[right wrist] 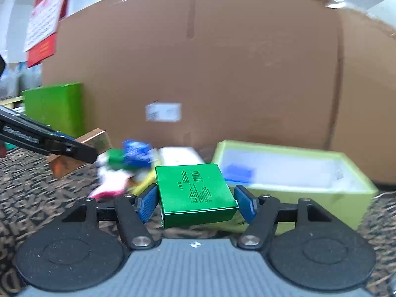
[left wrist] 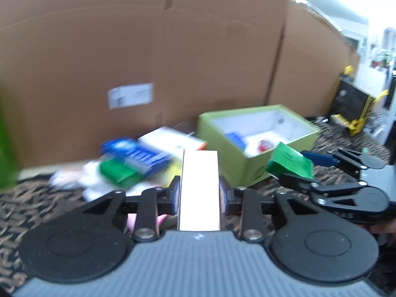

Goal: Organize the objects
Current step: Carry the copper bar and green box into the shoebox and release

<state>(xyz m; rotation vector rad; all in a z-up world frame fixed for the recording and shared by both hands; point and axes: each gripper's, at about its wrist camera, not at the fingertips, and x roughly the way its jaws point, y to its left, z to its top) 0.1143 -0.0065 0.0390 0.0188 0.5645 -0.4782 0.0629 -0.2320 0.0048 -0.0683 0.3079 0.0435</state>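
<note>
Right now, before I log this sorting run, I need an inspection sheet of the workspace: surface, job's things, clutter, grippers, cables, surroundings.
Surface: patterned brown carpet.
Job's things: open lime-green box with a blue item and a white-and-red item inside; pale narrow box; small green box.
Clutter: blurred pile of blue, green, white and pink packages left of the lime-green box.
Grippers: left hand-held gripper shut on the pale narrow box; right hand-held gripper shut on the small green box.
Cables: nothing seen.
Surroundings: large cardboard box behind; black-and-yellow case far right.
</note>
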